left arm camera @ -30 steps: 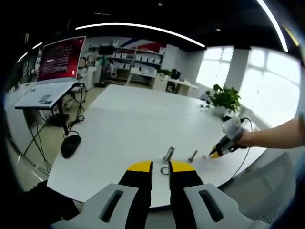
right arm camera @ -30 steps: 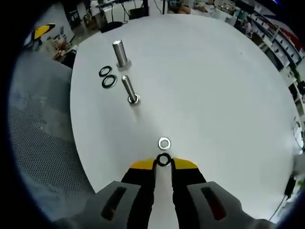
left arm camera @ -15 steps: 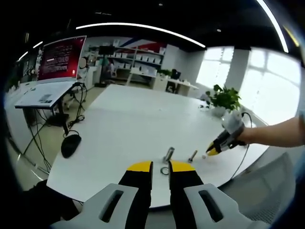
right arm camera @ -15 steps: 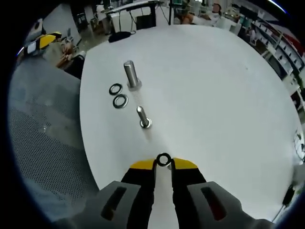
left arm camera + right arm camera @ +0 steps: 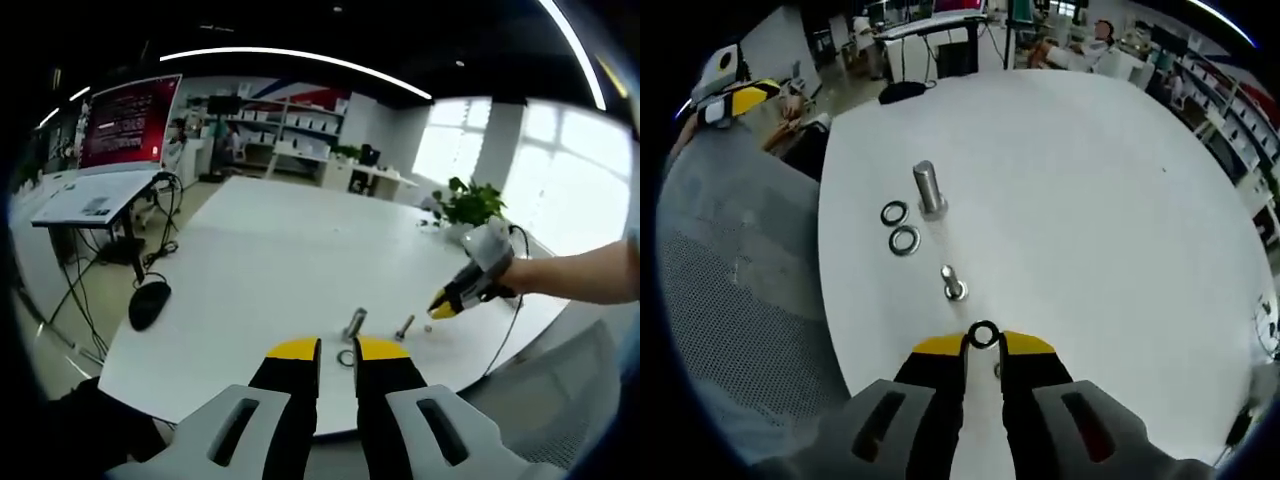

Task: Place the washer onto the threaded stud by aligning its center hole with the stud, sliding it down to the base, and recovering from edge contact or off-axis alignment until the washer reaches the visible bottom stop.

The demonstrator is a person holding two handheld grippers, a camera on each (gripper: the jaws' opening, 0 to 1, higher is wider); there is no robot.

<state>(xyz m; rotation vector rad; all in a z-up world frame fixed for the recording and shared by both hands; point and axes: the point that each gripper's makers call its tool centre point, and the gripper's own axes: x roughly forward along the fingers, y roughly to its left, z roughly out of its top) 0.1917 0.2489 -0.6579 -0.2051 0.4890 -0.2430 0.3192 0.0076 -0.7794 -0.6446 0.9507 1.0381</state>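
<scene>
Red screen point(image 5: 128, 122) carries white text lines — too small, unreadable.

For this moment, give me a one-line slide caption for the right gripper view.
Right gripper carries a dark washer above the small stud on the white table.

We log a white counter point(image 5: 270, 250) with a rounded near edge. Off its left edge, a black computer mouse point(image 5: 148, 303) sits on a lower dark surface, cable trailing back to a side desk point(image 5: 90, 205) that carries a large red-lit monitor point(image 5: 128, 122). At the counter's far right corner stands a potted green plant point(image 5: 470, 208). Beyond the far edge we see white shelving point(image 5: 280, 135) with boxes, and bright windows point(image 5: 560, 180) to the right. A grey mesh chair back point(image 5: 735, 300) lies just off the counter's near edge.
</scene>
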